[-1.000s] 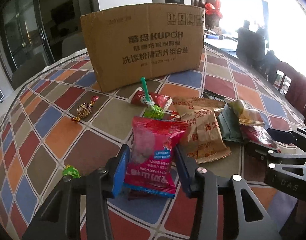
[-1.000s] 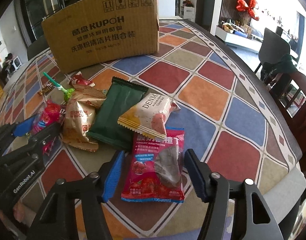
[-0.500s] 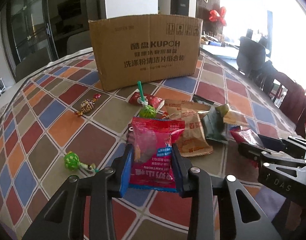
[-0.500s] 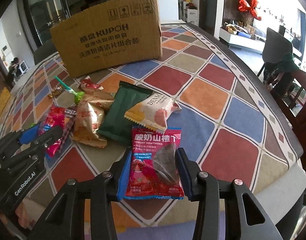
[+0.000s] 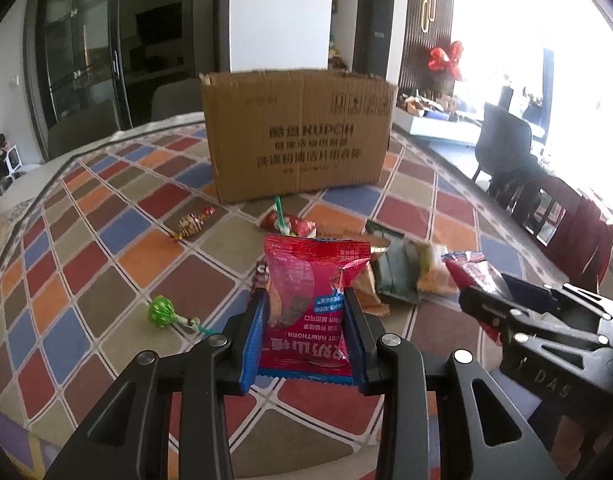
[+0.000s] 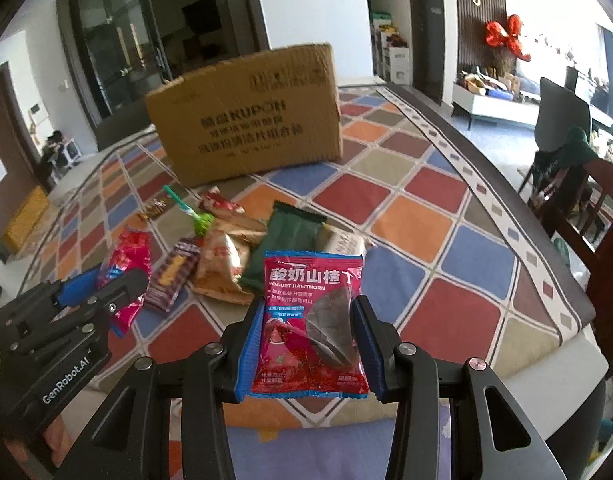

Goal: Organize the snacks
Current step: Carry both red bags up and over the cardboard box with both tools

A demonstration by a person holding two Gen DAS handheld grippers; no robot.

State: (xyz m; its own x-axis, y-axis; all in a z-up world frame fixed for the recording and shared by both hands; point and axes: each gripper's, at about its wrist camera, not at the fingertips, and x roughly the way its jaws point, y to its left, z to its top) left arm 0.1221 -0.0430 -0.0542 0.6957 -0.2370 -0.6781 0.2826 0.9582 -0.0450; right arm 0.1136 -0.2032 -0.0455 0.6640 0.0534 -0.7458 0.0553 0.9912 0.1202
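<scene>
My left gripper (image 5: 304, 320) is shut on a red yogurt hawthorn packet (image 5: 306, 300), which hangs above the checkered tablecloth (image 5: 106, 264). My right gripper (image 6: 308, 328) is shut on a second red yogurt hawthorn packet (image 6: 310, 320), also lifted off the table. Between the two lies a pile of snacks: a dark green packet (image 6: 286, 248), tan biscuit packets (image 6: 222, 268), a purple bar (image 6: 172, 276) and a green lollipop (image 6: 200, 220). A brown cardboard box (image 5: 298, 140) stands upright at the back of the table. Each gripper shows in the other's view, the left gripper (image 6: 102, 284) and the right gripper (image 5: 502, 292).
A loose green lollipop (image 5: 160, 312) and a gold-red wrapped candy (image 5: 192, 224) lie left of the pile. A small red packet (image 5: 286, 222) sits before the box. The table's edge (image 6: 578, 332) runs along the right, with a wooden chair (image 6: 586, 216) beyond it.
Both grippers have closed on their red packets and lifted them off the tablecloth. Both views have risen and tilted up, so the box and room show more.
</scene>
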